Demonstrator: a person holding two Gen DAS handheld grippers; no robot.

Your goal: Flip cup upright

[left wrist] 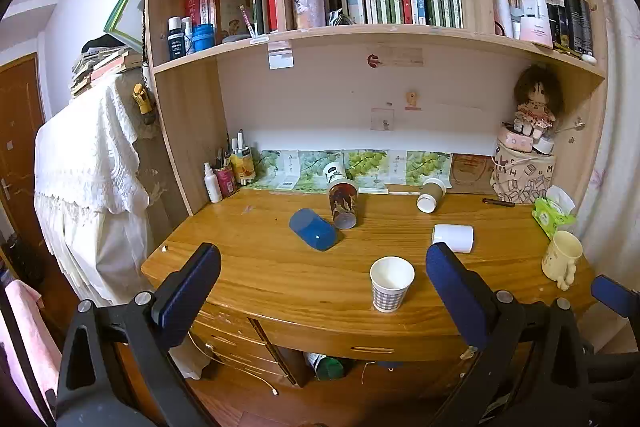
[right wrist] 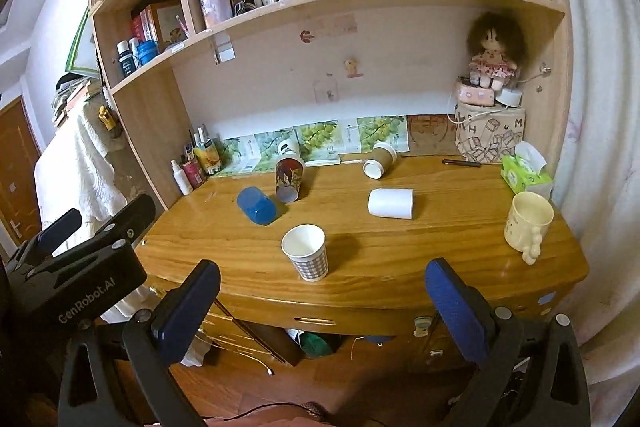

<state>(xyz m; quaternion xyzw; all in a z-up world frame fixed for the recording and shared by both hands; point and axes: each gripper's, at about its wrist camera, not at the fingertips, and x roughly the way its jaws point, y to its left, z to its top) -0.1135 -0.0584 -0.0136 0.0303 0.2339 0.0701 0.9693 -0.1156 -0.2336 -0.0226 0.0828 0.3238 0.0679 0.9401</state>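
Note:
Several cups lie on their sides on the wooden desk (left wrist: 248,267): a blue cup (left wrist: 314,229) (right wrist: 256,207), a patterned dark cup (left wrist: 343,205) (right wrist: 289,179), a brown paper cup (left wrist: 430,195) (right wrist: 379,161) and a white cup (left wrist: 453,237) (right wrist: 391,203). A checked paper cup (left wrist: 391,283) (right wrist: 306,257) and a cream mug (left wrist: 560,259) (right wrist: 528,225) stand upright. My left gripper (left wrist: 324,291) is open and empty, held before the desk's front edge. My right gripper (right wrist: 322,307) is open and empty too, beside it.
A bookshelf (left wrist: 372,35) full of books rises over the desk. A tissue box (left wrist: 554,213), a printed bag with a doll (left wrist: 520,175) and bottles (left wrist: 224,175) line the back. Drawers (left wrist: 240,343) sit under the desk. A white cloth (left wrist: 88,163) hangs at left.

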